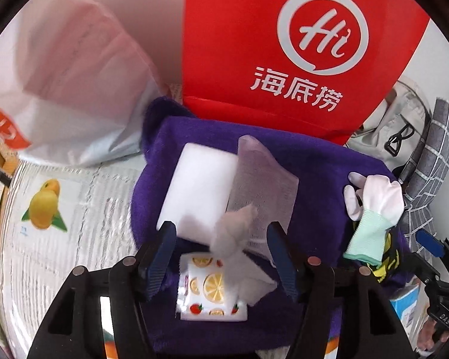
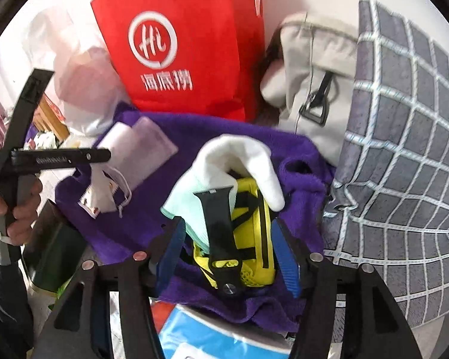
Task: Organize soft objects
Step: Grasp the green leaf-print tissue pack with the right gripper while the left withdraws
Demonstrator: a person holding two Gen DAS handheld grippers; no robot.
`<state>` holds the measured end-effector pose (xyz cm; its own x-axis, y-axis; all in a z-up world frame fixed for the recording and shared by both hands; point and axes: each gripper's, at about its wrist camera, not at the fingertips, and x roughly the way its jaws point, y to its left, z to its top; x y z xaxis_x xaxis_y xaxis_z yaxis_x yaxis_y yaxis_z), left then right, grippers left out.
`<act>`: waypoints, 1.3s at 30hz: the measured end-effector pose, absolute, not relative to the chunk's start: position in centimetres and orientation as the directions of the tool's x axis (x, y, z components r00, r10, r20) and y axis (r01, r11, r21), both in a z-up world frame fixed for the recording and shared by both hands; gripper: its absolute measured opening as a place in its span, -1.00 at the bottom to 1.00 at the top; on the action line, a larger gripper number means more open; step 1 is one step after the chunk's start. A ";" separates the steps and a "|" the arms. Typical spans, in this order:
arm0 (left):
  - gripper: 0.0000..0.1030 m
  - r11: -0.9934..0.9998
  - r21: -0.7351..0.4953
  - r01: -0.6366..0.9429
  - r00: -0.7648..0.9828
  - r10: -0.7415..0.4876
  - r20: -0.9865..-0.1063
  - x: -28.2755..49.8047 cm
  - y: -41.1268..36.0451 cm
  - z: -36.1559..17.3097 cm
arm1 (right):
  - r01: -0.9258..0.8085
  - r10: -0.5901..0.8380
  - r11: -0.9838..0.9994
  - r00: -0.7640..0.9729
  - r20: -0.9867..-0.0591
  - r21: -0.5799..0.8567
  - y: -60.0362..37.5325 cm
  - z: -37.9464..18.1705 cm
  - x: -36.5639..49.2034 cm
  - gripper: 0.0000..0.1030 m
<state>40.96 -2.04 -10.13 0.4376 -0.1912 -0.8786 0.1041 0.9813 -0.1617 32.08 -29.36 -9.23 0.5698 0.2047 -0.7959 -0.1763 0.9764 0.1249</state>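
Note:
A purple towel [image 1: 320,173] lies spread out and carries the soft things. My left gripper [image 1: 221,230] is open above it. Between its fingers sit a crumpled white face mask [image 1: 233,239] and a fruit-printed packet [image 1: 212,293], with neither pad touching them. Beyond are a white sponge block [image 1: 194,185] and a sheer mesh cloth [image 1: 263,185]. My right gripper [image 2: 227,224] is open over a white glove with a mint cuff [image 2: 242,161], a black strap [image 2: 218,227] and a yellow mesh pouch [image 2: 254,239]. Its pads are clear of all three.
A red paper bag [image 1: 284,45] stands behind the towel, with a white plastic bag [image 1: 74,89] to its left. A beige bag [image 2: 311,89] and a grey checked cushion [image 2: 404,149] crowd the right side. A person's hand [image 2: 21,206] holds the left gripper's handle.

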 end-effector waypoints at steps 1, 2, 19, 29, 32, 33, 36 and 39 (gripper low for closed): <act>0.18 0.981 -0.172 0.095 0.437 -0.196 -0.878 40.6 -1.7 -10.0 | -0.168 0.204 0.977 0.581 -0.788 0.129 -29.2 -8.8 31.7 0.17; 0.18 0.979 -0.182 0.088 0.440 -0.202 -0.875 40.2 -1.2 -9.9 | -0.163 0.211 0.977 0.590 -0.780 0.140 -28.9 -8.4 31.3 0.18; 0.24 0.988 -0.143 0.064 0.489 -0.156 -0.859 30.6 6.8 -5.8 | -0.464 0.356 0.878 0.471 -0.807 0.117 -14.8 -11.2 20.6 0.86; 0.24 0.981 -0.169 0.092 0.459 -0.193 -0.867 30.4 7.1 -7.5 | -0.539 0.268 0.842 0.392 -0.880 0.016 -11.4 -15.8 21.0 0.89; 0.24 0.979 -0.179 0.096 0.451 -0.203 -0.869 30.4 7.1 -8.0 | -0.538 0.220 0.843 0.390 -0.894 -0.028 -10.5 -16.9 21.5 0.89; 0.24 0.980 -0.173 0.102 0.451 -0.201 -0.869 30.3 7.0 -8.1 | -0.535 0.231 0.845 0.390 -0.891 -0.015 -10.4 -17.0 21.6 0.90; 0.24 0.981 -0.163 0.107 0.448 -0.194 -0.872 30.0 6.8 -8.4 | -0.511 0.247 0.860 0.385 -0.889 0.017 -10.6 -17.2 22.1 0.90; 0.24 0.981 -0.161 0.109 0.440 -0.193 -0.877 29.6 6.7 -8.7 | -0.483 0.249 0.875 0.410 -0.877 0.023 -11.4 -16.8 21.8 0.54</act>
<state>29.57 6.73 -8.69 0.4405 -0.1932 -0.8767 0.1093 0.9809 -0.1612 21.84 -11.42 -16.77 0.4098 0.2492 -0.8775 -0.4828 0.8754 0.0231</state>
